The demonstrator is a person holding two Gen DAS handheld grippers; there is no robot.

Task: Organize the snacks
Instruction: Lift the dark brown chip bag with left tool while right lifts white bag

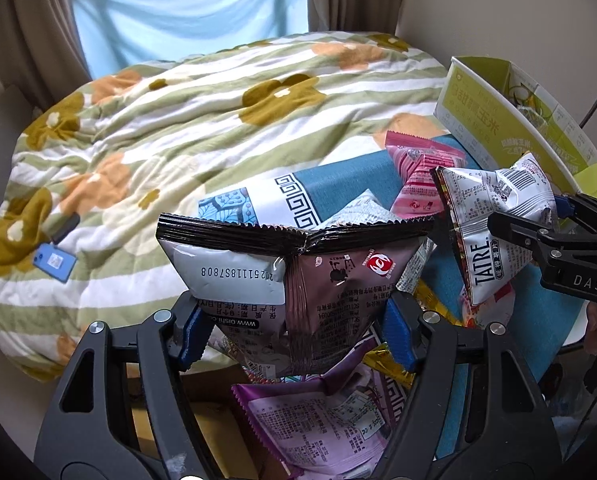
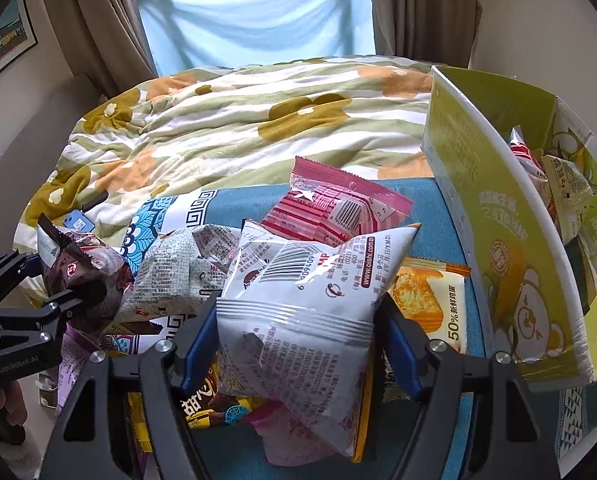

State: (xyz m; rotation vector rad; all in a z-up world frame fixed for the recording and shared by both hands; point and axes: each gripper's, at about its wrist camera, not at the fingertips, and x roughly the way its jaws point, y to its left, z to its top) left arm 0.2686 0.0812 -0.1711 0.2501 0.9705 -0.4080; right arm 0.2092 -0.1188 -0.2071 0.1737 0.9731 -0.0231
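Nearest, clamped in the left gripper (image 1: 294,332): a brown snack bag (image 1: 298,280) with a black crimped top, blue pads pressed into both its sides, lifted clear of the snack pile (image 2: 202,276). Clamped the same way in the right gripper (image 2: 298,344): a white snack bag (image 2: 306,300), barcode facing up, pads squeezing its sides, held above that pile and left of the green box (image 2: 498,248). Under both, on the blue cloth (image 2: 254,200): a purple packet (image 1: 318,412) below the brown bag, a grey-printed bag at the pile's middle, a yellow cake packet (image 2: 430,300) between pile and box, a pink striped bag (image 2: 338,204) at the far edge. Right of the pile: the box, open-topped, several packets already inside. Beyond the pile: a flowered quilt (image 1: 202,120) with a blue phone (image 1: 54,260) on it, then curtains (image 2: 98,20) and the window.
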